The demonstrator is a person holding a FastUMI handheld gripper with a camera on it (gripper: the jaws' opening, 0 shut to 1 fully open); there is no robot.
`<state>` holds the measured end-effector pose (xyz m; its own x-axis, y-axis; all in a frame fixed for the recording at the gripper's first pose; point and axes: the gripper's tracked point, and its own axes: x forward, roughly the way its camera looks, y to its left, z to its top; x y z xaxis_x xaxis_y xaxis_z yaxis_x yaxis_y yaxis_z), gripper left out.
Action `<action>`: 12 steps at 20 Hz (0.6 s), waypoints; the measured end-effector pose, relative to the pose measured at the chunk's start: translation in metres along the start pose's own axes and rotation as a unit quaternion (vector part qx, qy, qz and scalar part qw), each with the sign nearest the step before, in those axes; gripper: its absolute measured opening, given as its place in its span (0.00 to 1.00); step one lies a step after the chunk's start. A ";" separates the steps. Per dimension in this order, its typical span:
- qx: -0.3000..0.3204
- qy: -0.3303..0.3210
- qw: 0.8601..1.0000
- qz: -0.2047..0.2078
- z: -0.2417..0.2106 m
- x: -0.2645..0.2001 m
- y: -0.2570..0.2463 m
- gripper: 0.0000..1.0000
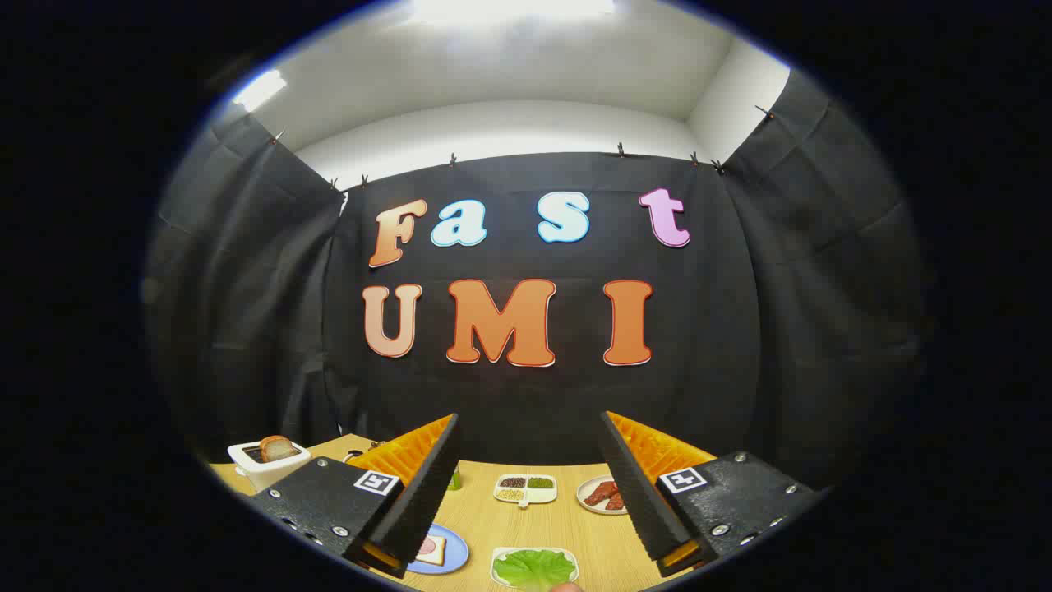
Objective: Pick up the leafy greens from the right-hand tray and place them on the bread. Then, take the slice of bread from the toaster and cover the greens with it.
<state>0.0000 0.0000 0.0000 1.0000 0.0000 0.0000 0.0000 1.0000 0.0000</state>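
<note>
The leafy greens (534, 567) lie on a white tray (498, 562) on the wooden table, low between my fingers. To their left a slice of bread with a pink topping (431, 548) rests on a blue plate (457, 552), partly hidden behind my left finger (419, 493). A white toaster (265, 465) stands at the far left with a browned slice of bread (278, 448) sticking up from its slot. My gripper (530, 485) is held high above the table, open wide, with nothing between its fingers.
Beyond the greens sits a white divided dish (524, 489) of beans and grains. A white plate with reddish meat slices (602, 495) lies to its right. A small green item (454, 480) stands by the left finger. Black cloth walls close in the booth behind the table.
</note>
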 end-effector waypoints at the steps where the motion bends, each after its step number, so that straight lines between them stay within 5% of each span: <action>1: 0.002 0.000 1.000 0.000 0.001 0.000 -0.001 0.99; 12: 0.009 0.014 0.999 0.041 0.000 0.006 0.021 0.99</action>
<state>0.0057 0.0206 0.0004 0.9962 0.0827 -0.0263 -0.0822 0.9964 0.0200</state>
